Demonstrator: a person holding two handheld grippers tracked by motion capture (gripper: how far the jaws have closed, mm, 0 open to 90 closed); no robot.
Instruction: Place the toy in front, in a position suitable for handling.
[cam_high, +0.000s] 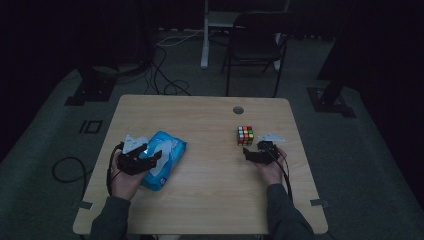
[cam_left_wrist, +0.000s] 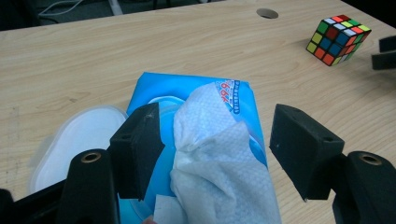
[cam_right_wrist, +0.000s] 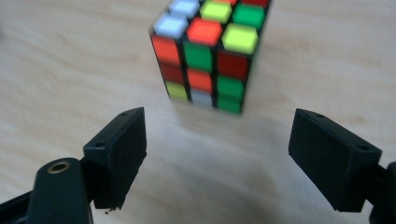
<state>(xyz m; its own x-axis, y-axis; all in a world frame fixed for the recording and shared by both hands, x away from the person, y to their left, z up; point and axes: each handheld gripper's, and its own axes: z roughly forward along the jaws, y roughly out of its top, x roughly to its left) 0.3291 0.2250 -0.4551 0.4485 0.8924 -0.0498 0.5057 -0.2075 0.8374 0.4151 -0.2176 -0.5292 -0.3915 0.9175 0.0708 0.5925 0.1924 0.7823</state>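
A blue pack of wet wipes (cam_high: 167, 152) lies at the table's left, its clear lid (cam_left_wrist: 86, 133) flipped open. A white wipe (cam_left_wrist: 212, 154) sticks up out of the pack (cam_left_wrist: 187, 88). My left gripper (cam_high: 154, 160) hovers over the pack, open, and the wipe rises between the spread jaws of the left gripper (cam_left_wrist: 219, 149) without being pinched. A scrambled puzzle cube (cam_high: 245, 135) stands at the right. My right gripper (cam_high: 249, 153) is open just in front of the cube (cam_right_wrist: 205, 60). Nothing is between the jaws of the right gripper (cam_right_wrist: 217, 154). The cube (cam_left_wrist: 338, 39) also appears far right in the left gripper view.
The wooden table (cam_high: 210, 190) has a round cable hole (cam_high: 238, 110) near its far edge. Bare tabletop lies between the pack and the cube. A black folding chair (cam_high: 255, 42) and floor cables (cam_high: 165, 80) are beyond the table.
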